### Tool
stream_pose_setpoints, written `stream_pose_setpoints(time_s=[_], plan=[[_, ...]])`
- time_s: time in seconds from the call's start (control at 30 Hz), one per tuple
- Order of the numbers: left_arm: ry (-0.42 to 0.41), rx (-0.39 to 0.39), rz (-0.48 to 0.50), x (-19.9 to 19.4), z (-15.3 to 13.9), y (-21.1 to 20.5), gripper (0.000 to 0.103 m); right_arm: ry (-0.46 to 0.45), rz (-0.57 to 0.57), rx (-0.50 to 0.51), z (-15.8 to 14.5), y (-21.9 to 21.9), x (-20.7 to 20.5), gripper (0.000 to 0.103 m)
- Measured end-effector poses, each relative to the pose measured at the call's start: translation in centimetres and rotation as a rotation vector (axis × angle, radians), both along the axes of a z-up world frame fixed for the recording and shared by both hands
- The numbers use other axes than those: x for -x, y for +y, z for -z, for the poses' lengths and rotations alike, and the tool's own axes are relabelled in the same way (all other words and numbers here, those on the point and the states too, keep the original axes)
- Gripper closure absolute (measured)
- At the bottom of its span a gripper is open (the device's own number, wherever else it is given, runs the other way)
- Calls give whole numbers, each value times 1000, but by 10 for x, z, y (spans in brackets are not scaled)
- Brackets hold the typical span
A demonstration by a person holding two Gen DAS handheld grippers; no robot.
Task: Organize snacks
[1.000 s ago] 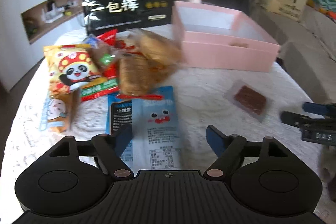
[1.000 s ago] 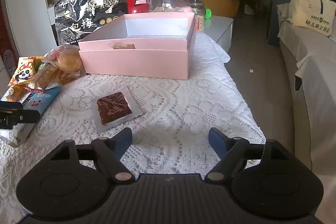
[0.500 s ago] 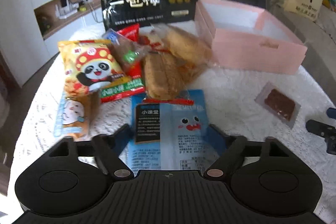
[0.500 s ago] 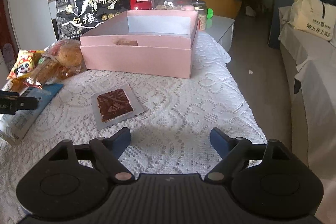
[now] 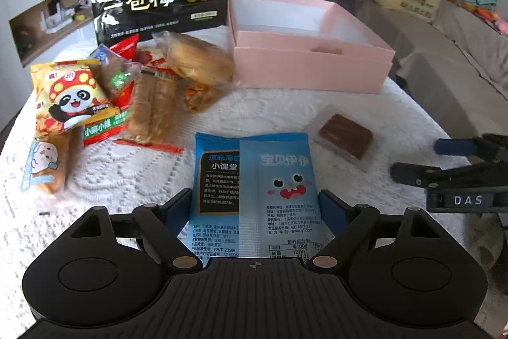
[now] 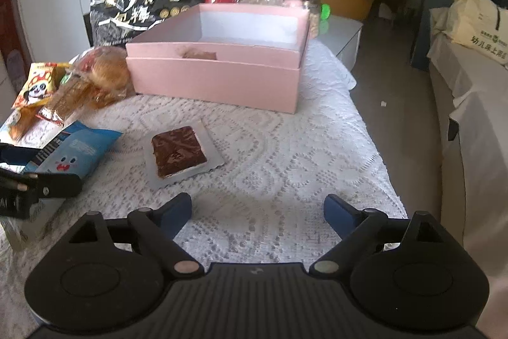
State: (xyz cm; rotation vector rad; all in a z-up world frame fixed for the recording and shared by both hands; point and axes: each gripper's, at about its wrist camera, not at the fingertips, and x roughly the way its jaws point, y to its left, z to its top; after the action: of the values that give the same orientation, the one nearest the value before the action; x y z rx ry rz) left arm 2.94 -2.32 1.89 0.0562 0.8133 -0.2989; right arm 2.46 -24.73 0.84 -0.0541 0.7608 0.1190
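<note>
— Snacks status, starting at the tongs?
— Left gripper (image 5: 255,205) spread wide, straddling the blue seaweed packet (image 5: 254,186) at lower centre, pads apparently clear. Right gripper (image 6: 257,212) opening over bare lace tablecloth (image 6: 285,154); brown wrapped bar (image 6: 177,150) beyond, pink box (image 6: 216,81) upper centre.
</note>
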Motion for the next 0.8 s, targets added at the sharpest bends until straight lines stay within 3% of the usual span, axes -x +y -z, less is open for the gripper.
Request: stream_pose_setpoints(time_s=[0.17, 0.33, 0.47, 0.53, 0.6, 0.8], plan=[[0, -25, -40, 3, 1, 4, 14, -34, -75, 14, -21, 21, -6, 16], [6, -37, -38, 8, 3, 8, 14, 49, -81, -40, -18, 35, -38, 19], [6, -37, -32, 8, 3, 9, 14, 71, -63, -23, -9, 43, -42, 38], [2, -59, -25, 9, 5, 5, 13, 76, -85, -2, -10, 47, -33, 59], [-8, -95, -19, 12, 6, -1, 13, 90, -105, -7, -14, 47, -22, 69], [2, -67, -28, 12, 6, 2, 13, 102, -127, -56, -16, 26, 12, 72]])
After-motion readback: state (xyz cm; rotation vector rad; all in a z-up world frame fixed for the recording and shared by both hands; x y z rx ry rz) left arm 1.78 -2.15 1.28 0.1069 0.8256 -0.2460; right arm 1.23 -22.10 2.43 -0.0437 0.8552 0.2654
